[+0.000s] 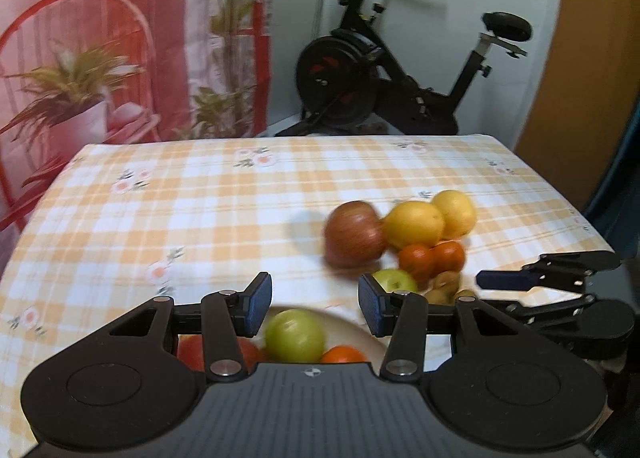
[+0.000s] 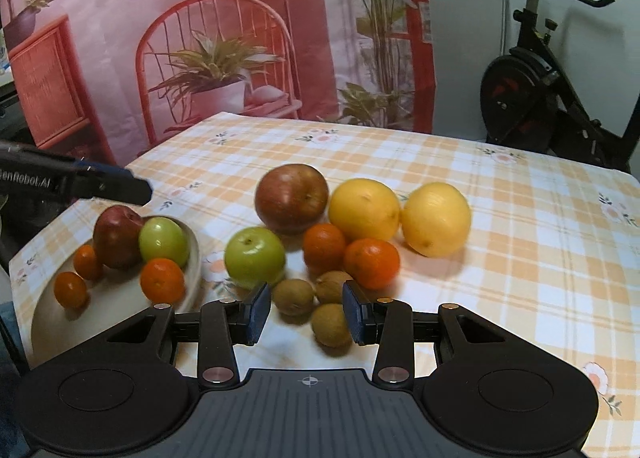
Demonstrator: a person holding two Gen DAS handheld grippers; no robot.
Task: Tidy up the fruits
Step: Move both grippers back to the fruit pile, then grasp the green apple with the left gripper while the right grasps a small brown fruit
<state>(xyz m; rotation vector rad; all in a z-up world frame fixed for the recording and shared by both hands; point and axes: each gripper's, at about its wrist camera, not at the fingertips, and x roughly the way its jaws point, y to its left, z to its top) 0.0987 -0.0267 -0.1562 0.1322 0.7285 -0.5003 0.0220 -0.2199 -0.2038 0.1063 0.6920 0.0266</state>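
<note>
Right tongs [image 2: 306,316]: part open, nothing gripped; three kiwis [image 2: 331,325] on the cloth at the tips, the nearest between the pads but not pinched.
Left tongs [image 1: 316,308]: part open, empty, hovering above the plate [image 2: 52,318] at the near left of the tabletop [image 2: 520,258].
On the plate: red apple [image 2: 118,236], green apple [image 2: 165,241], three tangerines [image 2: 162,280].
Loose cluster mid-tabletop, packed touching: green apple [image 2: 255,257], two tangerines [image 2: 372,262], large red apple [image 2: 291,197], two yellow citrus [image 2: 436,213] farthest.

Risks, judged:
- Closing on one kiwi likely nudges its neighbours; round fruit, may roll toward the near edge just below the right tongs.
- Small, firm kiwi; off-centre pinch could squirt it out sideways.
- Plate close to the near left corner and already crowded; more fruit dropped on the heap could bump a tangerine over the rim.
- Both tongs working the same near-left zone; crossing paths over the plate could mean a knock.

Room:
- Near edge tight. Far half of the tabletop and the right side bare checked cloth, wide open.
- Backdrop curtain [image 2: 200,37] and exercise bike [image 2: 540,89] beyond the far edge, well apart from the work.
</note>
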